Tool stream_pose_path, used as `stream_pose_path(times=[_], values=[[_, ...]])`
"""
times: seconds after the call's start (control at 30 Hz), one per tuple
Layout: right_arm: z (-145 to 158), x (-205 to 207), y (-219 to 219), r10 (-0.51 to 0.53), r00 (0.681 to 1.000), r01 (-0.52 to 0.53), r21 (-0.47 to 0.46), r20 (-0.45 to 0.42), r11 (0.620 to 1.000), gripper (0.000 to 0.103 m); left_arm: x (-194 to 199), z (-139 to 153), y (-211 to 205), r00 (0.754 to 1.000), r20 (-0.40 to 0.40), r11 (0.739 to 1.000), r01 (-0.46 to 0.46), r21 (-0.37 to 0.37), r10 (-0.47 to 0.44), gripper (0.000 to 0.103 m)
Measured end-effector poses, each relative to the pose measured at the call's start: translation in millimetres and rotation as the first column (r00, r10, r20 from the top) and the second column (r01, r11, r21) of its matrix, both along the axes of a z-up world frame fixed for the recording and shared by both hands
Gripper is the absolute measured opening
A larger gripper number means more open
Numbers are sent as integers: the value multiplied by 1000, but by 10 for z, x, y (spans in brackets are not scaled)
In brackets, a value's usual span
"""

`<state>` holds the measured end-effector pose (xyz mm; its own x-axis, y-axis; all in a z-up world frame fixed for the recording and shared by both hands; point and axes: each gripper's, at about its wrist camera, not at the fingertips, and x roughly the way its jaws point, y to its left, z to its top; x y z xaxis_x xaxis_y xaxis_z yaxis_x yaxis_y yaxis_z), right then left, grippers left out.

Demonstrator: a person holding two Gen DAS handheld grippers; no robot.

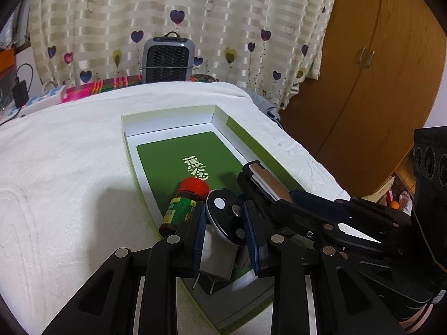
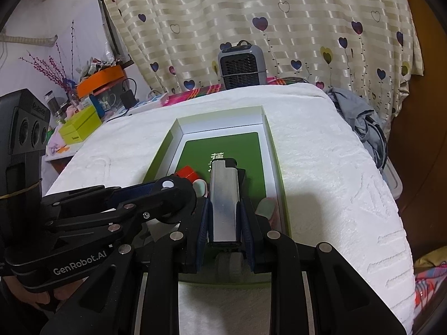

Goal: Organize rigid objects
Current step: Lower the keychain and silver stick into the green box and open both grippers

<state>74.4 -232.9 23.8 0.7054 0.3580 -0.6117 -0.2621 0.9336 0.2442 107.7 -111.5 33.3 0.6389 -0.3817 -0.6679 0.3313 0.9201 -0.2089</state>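
Note:
An open green box with white inner walls (image 1: 167, 115) (image 2: 220, 117) lies on a white towel. A small brown bottle with a red cap (image 1: 184, 203) (image 2: 185, 173) lies inside it. My left gripper (image 1: 223, 220) (image 2: 178, 192) hangs over the box's near end, shut on a round black-and-white plug adapter (image 1: 226, 215) whose two metal prongs point down. My right gripper (image 2: 224, 209) (image 1: 251, 176) is just to its right over the box, shut on a silver lighter (image 2: 225, 203) (image 1: 268, 181) that points forward. A pale green oval piece (image 2: 266, 208) lies in the box beside my right fingers.
The white towel (image 1: 69, 167) (image 2: 321, 167) covers the table around the box. A grey fan heater (image 1: 166, 58) (image 2: 240, 65) stands at the far edge before a heart-print curtain. Cluttered shelves with a yellow-green box (image 2: 81, 128) sit left; a wooden wardrobe (image 1: 363, 83) stands right.

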Motion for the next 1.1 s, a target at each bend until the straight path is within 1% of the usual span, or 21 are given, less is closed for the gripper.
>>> stream_pose_path(times=[0.43, 0.63, 0.97, 1.1], values=[[12, 93, 43, 18, 1000, -18, -33, 11, 999, 24, 137, -27, 37, 1000, -7, 1000, -17, -9, 17, 25], [48, 81, 90, 35, 999, -34, -42, 22, 999, 24, 108, 20, 117, 1000, 3, 999, -22, -37, 22, 25], [45, 116, 127, 38, 999, -36, -61, 24, 997, 24, 189, 5, 128, 999, 15, 999, -31, -21, 31, 25], [54, 145, 139, 41, 999, -39, -75, 20, 996, 24, 209, 12, 135, 1000, 10, 999, -24, -33, 25, 25]])
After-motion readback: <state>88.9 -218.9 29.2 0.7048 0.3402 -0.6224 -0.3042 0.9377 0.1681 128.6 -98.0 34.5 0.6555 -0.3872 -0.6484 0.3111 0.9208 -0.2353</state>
